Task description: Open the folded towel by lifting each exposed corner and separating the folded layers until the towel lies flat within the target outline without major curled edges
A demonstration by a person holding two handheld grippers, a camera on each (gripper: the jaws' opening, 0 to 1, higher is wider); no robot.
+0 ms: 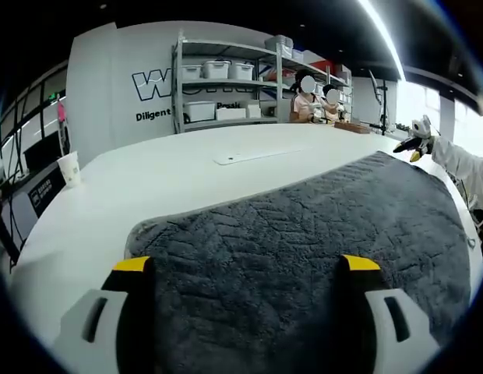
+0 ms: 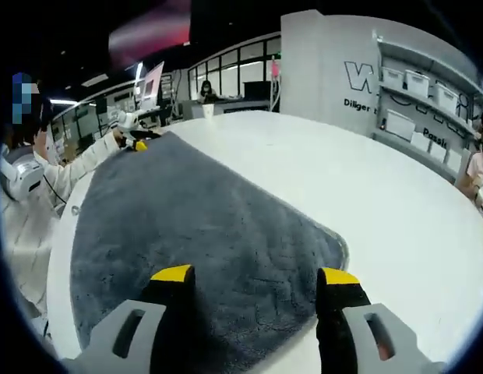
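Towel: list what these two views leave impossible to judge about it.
- Near edge of the towel: in the left gripper view, cut off at the bottom behind the left gripper.
- Same in the right gripper view: the right gripper covers the near part.
- Folded layers: neither view looks along an edge closely enough to count them.
- Target outline on the table: none can be made out; the towel may cover it.
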